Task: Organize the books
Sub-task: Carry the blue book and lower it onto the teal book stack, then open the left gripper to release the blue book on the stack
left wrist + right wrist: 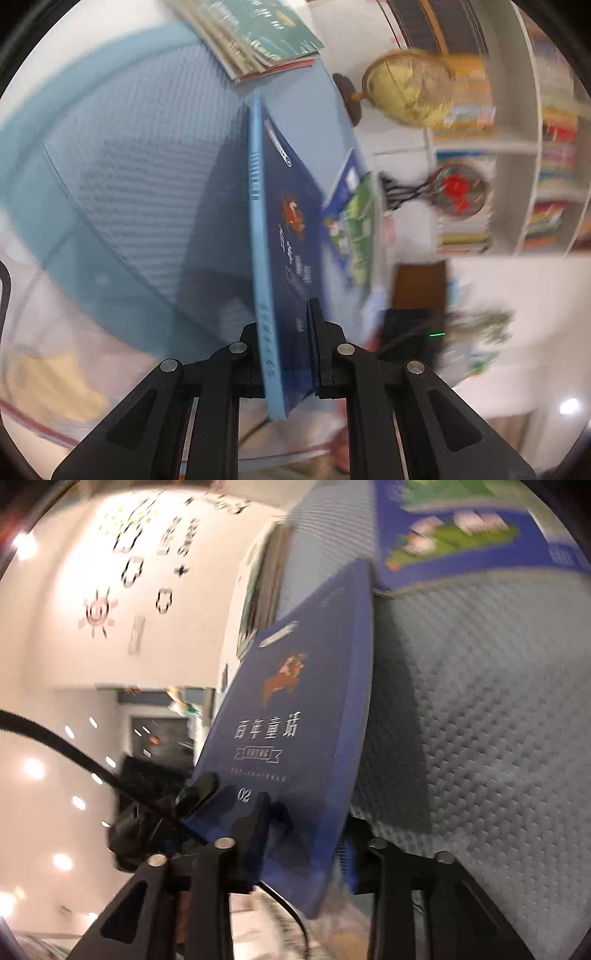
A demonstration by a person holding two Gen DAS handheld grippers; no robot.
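Observation:
A dark blue book (288, 221) with a light blue spine stands on edge over the blue textured mat (129, 166). My left gripper (284, 332) is shut on its near end, one finger on each cover. In the right wrist view the same book (295, 701) shows its front cover with an orange figure and "02". My right gripper (306, 823) clamps its lower edge, its fingers pressing on both sides. The left gripper's black finger (201, 790) grips the book's lower left corner there. Both views are motion-blurred.
A stack of books (258, 37) with a green cover on top lies at the mat's far edge. A blue and green book (351, 221) (461, 535) lies flat beyond the held one. A globe (410, 88), a bookshelf (517, 147) and a black box (413, 332) stand at the right.

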